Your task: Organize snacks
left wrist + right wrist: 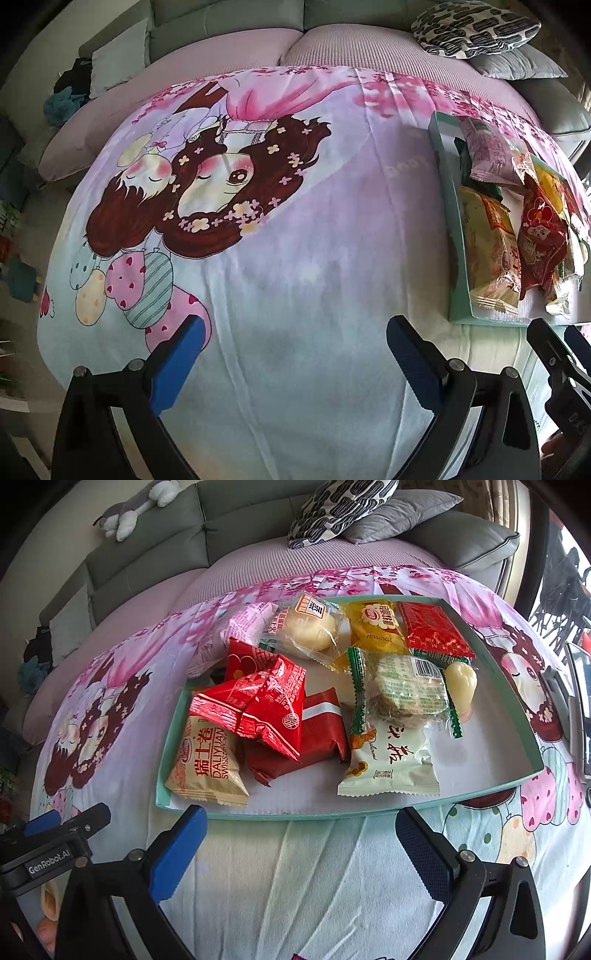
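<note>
both claws (295,354) (301,845) agape, nr snack tray (498,782) on blanket (295,258).

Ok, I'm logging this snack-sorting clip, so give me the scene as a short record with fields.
surface: cartoon-print blanket spread in front of a grey sofa
container: shallow teal tray on the blanket
contents: wrapped snacks piled loosely, unsorted
nearest packs: beige swiss roll pack, white pack
on top: crinkled red pack
left tool: open, empty, over bare blanket
right tool: open, empty, just short of the tray's near rim
</note>
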### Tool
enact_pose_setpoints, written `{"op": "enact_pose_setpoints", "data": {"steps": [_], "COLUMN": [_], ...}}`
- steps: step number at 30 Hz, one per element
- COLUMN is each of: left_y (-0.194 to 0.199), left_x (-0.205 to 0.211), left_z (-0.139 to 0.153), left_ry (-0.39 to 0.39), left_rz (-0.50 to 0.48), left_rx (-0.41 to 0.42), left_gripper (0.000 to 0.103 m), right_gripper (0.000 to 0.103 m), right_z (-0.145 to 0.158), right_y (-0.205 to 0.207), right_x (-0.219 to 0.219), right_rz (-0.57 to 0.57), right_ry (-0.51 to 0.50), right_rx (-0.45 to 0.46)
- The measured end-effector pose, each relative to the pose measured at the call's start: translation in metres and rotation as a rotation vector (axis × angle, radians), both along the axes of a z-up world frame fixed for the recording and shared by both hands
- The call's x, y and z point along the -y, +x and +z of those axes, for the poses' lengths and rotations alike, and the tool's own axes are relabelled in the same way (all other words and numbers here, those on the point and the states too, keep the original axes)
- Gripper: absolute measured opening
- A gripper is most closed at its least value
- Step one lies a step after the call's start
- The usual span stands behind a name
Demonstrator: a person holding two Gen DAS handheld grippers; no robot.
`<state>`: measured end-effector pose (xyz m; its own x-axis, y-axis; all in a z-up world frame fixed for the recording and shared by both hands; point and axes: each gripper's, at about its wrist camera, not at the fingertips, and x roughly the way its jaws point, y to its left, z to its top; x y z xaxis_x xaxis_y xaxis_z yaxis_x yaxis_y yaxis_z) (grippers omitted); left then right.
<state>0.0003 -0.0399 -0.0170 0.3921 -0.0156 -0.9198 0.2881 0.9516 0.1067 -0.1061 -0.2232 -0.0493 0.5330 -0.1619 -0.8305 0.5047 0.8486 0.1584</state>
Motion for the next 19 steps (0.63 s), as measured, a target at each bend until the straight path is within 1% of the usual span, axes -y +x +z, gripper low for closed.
{"op": "enact_pose_setpoints", "data": {"steps": [11,19], "left_y": [-0.0004,-0.0027], "left_x": [-0.0002,0.0030], "left_z": [-0.0009,0.0024], "left_ry": [0.001,-0.007], "left_rz": [0.000,-0.022], "left_rx": [0.001,0.019], "left_gripper": [0.099,0.099], "right_gripper": [0.103,0.103], "right_z": [0.0001,0.0000], "right_y": [0.0002,-0.0001], "right_x": [-0.0013,-0.0023], "right_rz": [0.003,0.002], "right_ry": [0.000,0.000], "right_rx": [0.000,0.000]}}
